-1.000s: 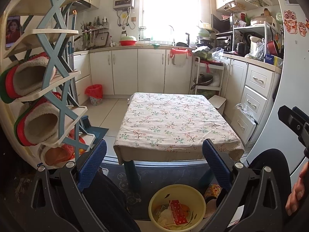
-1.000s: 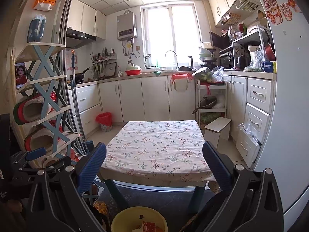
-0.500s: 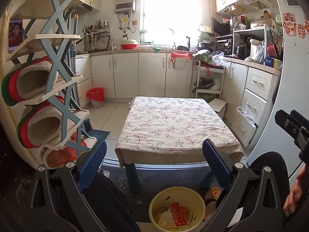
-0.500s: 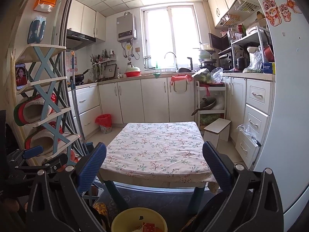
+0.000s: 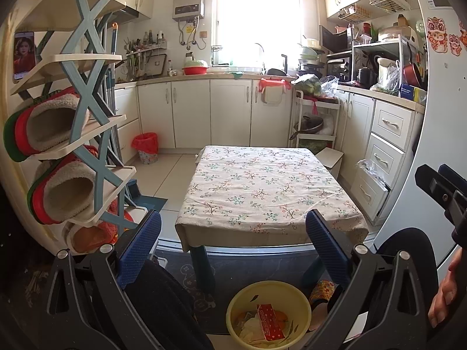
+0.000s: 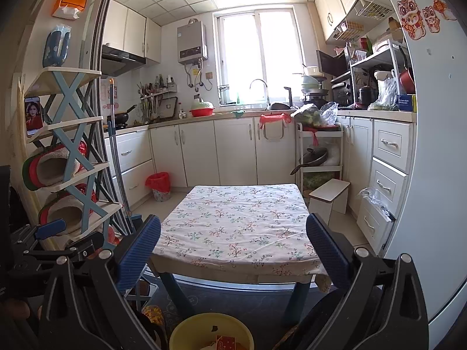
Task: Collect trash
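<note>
A yellow bin (image 5: 268, 313) stands on the dark floor mat before a low table (image 5: 268, 192) with a floral cloth. Inside it lie a red carton (image 5: 270, 322) and pale crumpled scraps. My left gripper (image 5: 233, 242) hangs open above the bin, nothing between its blue pads. My right gripper (image 6: 233, 248) is open too and empty, held higher; the yellow bin (image 6: 211, 334) shows at the bottom edge of its view. The right gripper's black body and a hand (image 5: 446, 297) appear at the right of the left wrist view. The tablecloth carries nothing.
A blue-and-cream shoe rack (image 5: 73, 134) with slippers stands close on the left. A white fridge (image 6: 437, 175) fills the right. Kitchen cabinets, a red-lined small bin (image 5: 146, 147), a white stool (image 6: 329, 201) and a rolling cart (image 5: 316, 122) lie beyond the table.
Both views have tilted up slightly, so the table and bin sit lower in frame. Both grippers stay open and empty; the bin's contents are the same.
</note>
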A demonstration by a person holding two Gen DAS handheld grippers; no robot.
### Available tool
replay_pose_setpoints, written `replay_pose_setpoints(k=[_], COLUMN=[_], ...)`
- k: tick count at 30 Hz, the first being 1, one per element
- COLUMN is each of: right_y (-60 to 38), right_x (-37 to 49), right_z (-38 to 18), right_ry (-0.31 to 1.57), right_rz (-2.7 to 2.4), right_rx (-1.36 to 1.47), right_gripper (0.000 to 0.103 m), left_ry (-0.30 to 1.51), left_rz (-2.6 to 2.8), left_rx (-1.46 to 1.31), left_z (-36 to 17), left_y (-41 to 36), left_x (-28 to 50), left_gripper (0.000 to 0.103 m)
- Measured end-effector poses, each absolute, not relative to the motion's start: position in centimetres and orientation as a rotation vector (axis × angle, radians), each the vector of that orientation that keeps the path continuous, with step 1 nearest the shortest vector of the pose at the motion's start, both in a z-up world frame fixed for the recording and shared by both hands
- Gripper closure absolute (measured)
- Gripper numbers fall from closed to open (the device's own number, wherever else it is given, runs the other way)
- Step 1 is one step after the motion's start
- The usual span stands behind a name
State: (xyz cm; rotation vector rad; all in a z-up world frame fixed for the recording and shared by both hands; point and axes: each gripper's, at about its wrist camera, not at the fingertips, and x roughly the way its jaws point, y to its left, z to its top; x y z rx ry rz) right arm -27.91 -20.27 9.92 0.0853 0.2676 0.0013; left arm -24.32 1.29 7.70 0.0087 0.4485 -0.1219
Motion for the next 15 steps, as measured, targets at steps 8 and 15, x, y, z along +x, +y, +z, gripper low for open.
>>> replay_pose_setpoints(k=[8,15], right_y=[-20.15,-19.78], right_x=[-27.97,-27.96], right_z=[9.92,9.97], right_ry=[0.269,0.278], right_rz=[0.001,0.003], right_rx=[0.086,0.090], right_gripper=[0.007,0.007], left_ry=[0.446,0.459], left_rz=[-0.120,-0.121], left_rx=[0.011,0.013], left_z=[7.86,7.73], left_y=[1.26,1.39], left_x=[-24.47,-24.25], left_gripper=[0.008,0.008])
